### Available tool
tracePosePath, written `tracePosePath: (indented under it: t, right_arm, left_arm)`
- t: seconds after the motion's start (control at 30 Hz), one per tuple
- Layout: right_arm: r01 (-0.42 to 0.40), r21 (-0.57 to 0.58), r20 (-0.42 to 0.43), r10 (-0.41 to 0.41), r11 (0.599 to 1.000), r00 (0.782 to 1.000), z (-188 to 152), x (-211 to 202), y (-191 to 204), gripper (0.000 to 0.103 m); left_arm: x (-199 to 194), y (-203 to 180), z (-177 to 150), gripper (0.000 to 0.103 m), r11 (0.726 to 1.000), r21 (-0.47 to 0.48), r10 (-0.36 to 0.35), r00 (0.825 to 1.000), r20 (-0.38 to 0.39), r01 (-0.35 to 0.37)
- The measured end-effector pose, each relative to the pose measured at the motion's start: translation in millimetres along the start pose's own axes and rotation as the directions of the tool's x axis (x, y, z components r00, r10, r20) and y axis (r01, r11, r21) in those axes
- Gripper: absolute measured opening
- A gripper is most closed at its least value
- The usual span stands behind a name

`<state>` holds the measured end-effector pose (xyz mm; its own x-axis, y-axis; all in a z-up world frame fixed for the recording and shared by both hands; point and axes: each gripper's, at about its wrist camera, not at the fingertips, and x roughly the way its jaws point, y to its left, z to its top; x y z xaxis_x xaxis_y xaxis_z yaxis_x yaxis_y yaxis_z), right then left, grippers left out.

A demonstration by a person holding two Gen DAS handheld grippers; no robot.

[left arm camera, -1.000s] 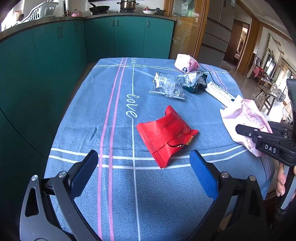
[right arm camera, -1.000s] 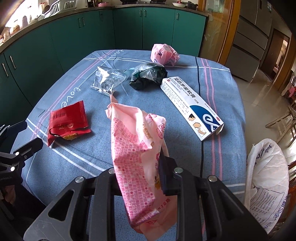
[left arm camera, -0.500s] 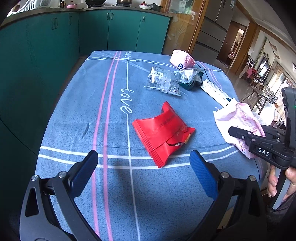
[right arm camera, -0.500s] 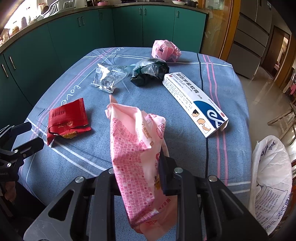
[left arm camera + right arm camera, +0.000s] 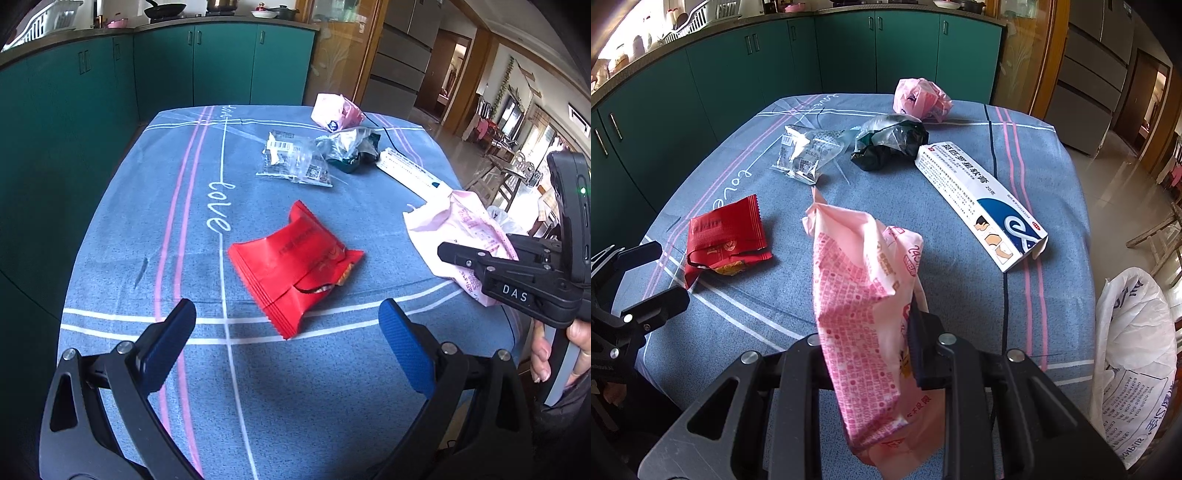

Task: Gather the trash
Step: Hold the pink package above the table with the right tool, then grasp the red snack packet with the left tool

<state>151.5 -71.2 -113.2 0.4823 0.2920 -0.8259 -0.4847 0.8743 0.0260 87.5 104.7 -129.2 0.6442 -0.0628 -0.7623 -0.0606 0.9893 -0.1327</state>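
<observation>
The right tool [image 5: 871, 354] is clamped on a pink printed wrapper [image 5: 864, 295], held up over the near edge of the blue table [image 5: 122, 229]. The left tool [image 5: 288, 336] stands wide apart, empty, just near of a red snack wrapper [image 5: 291, 258] lying flat mid-table.

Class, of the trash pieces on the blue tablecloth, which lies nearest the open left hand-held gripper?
The red wrapper, torn at one end, lying just ahead of the left hand-held gripper; the clear packet and crumpled pink bag lie farther back.
</observation>
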Motion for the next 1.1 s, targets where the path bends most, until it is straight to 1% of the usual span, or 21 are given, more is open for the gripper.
tracePosePath:
  t: [0.27, 0.47, 0.63, 0.7, 0.77, 0.87, 1.0, 1.1]
  right_arm:
    - [-0.002, 0.001, 0.002, 0.002, 1.0, 1.0, 0, 0, 0, 0.025]
    - [-0.005, 0.001, 0.001, 0.005, 1.0, 1.0, -1, 0, 0, 0.025]
    - [-0.007, 0.002, 0.001, 0.007, 1.0, 1.0, -1, 0, -1, 0.025]
    - [-0.007, 0.003, 0.0, 0.007, 1.0, 1.0, 0, 0, 0, 0.025]
    - [-0.005, 0.001, -0.002, 0.005, 1.0, 1.0, -1, -1, 0, 0.025]
    - [-0.01, 0.005, -0.002, 0.01, 1.0, 1.0, -1, -1, -1, 0.025]
    - [-0.017, 0.01, 0.0, 0.017, 1.0, 1.0, -2, -1, -2, 0.025]
    - [-0.022, 0.012, 0.002, 0.022, 1.0, 1.0, -1, 0, -3, 0.025]
  left_arm:
    - [-1, -1, -1, 0.099, 1.0, 0.003, 0.005, 1.0, -0.004, -0.005]
    - [0, 4, 1, 0.099, 1.0, 0.006, 0.022, 1.0, -0.003, -0.022]
    - [5, 4, 4, 0.099, 1.0, 0.029, 0.011, 1.0, -0.017, -0.01]
    - [0, 6, 6, 0.099, 0.999, 0.042, 0.014, 1.0, 0.006, -0.015]
    - [-5, 13, 7, 0.099, 0.999, 0.037, -0.015, 1.0, 0.026, 0.014]
    - [-9, 24, 11, 0.099, 0.998, 0.029, -0.048, 0.998, 0.028, 0.048]
    - [-6, 21, 18, 0.099, 0.994, 0.088, -0.068, 0.998, 0.017, 0.066]
    - [6, 13, 24, 0.099, 0.987, 0.131, -0.088, 0.996, -0.018, 0.09]
